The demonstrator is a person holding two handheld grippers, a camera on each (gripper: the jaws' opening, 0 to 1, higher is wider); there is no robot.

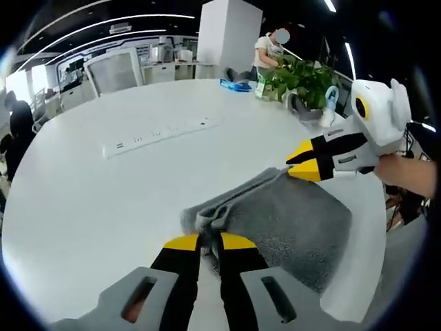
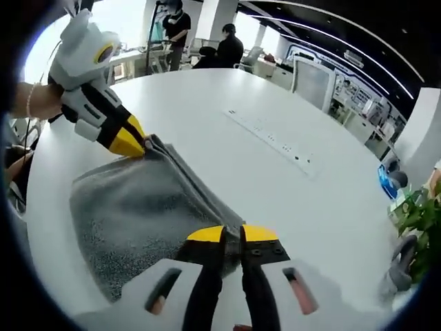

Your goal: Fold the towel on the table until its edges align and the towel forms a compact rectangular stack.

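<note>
From my left gripper view, the left hand-held gripper [image 1: 209,241] is clenched on a bunched corner of the grey towel [image 1: 289,227], which lies folded on the white surface [image 1: 89,207] near its edge. To the right, my right hand-held gripper [image 1: 293,164] pinches the towel's far corner. In the right gripper view I see both hand-held grippers clamped on the folded edge.

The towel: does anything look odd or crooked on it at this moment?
Nothing is damaged. The grey towel lies partly folded; each gripper, left and right, pinches a corner, and the edge is bunched and wrinkled there.
</note>
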